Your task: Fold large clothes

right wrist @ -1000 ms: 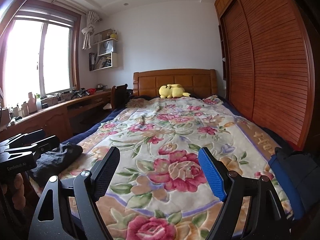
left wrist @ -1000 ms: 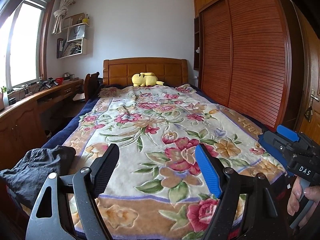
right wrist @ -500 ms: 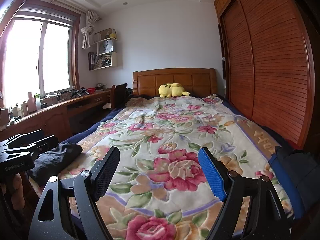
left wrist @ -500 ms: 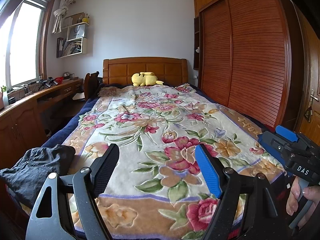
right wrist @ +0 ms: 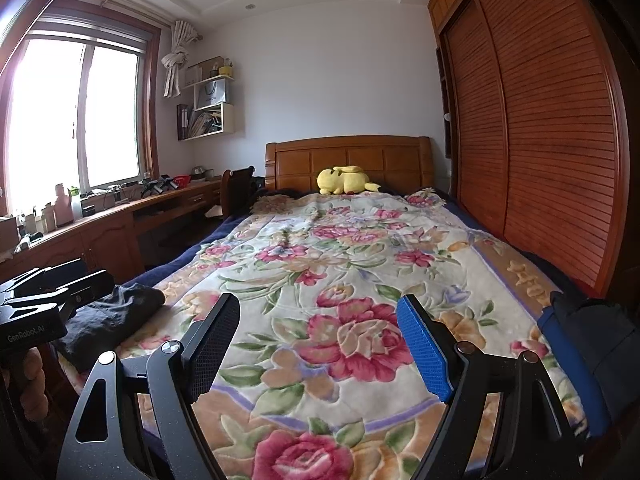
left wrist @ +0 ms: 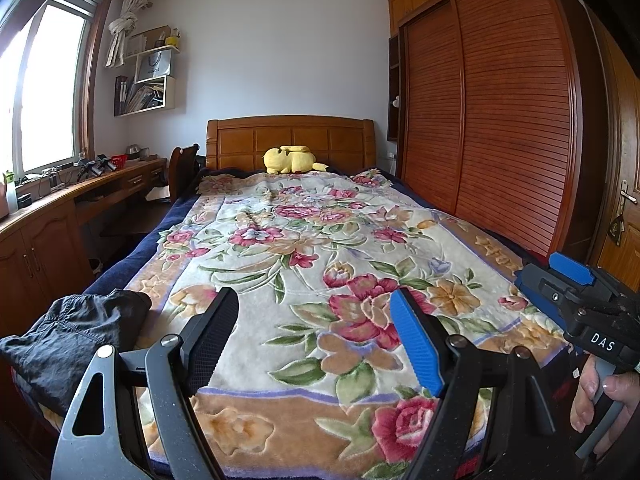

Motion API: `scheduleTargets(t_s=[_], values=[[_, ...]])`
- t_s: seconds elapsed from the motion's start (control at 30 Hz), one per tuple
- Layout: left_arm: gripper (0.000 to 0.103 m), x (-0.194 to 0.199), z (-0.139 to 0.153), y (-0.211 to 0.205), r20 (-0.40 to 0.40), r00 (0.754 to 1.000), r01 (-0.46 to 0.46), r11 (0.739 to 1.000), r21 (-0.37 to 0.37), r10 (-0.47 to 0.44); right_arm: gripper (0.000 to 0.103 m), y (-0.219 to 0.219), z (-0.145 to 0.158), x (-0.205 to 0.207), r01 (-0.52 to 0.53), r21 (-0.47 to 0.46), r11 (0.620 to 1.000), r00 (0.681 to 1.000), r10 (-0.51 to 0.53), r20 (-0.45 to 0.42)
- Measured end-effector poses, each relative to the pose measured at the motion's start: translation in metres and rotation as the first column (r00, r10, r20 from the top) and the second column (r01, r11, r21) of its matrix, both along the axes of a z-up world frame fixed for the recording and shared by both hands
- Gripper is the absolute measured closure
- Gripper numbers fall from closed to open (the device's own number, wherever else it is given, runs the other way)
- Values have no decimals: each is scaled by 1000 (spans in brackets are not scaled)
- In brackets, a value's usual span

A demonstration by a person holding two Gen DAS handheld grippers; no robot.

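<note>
A crumpled dark grey garment [left wrist: 68, 340] lies on the near left corner of the bed; the right wrist view shows the same garment [right wrist: 116, 316]. A second dark garment with a blue edge [right wrist: 580, 344] lies on the near right corner. My left gripper [left wrist: 314, 308] hangs open over the foot of the bed, holding nothing, with the grey garment just left of its black finger. My right gripper [right wrist: 318, 304] is also open and empty, between the two garments. A hand [left wrist: 608, 396] holds the right gripper's body [left wrist: 580, 308].
A floral blanket [left wrist: 304, 248] covers the bed, with a yellow plush toy [left wrist: 290, 159] by the wooden headboard. A slatted wardrobe [left wrist: 500, 120] runs along the right side. A long wooden desk [right wrist: 120, 224] and a chair [left wrist: 184, 168] stand on the left under the window.
</note>
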State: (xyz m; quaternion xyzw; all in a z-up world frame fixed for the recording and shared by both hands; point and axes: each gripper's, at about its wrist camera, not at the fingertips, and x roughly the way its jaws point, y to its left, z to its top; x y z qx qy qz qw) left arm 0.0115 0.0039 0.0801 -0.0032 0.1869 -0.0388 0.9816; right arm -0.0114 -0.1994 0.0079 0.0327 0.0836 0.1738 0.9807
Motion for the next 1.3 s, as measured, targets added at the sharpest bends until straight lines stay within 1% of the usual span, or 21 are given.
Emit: scheduleTargets(t_s=[1.3], values=[[24,3,-7,-2,-12,1000,-6,1000,-13,6,21,-2,-3,1,-7,7,1000,1000,7,-17]])
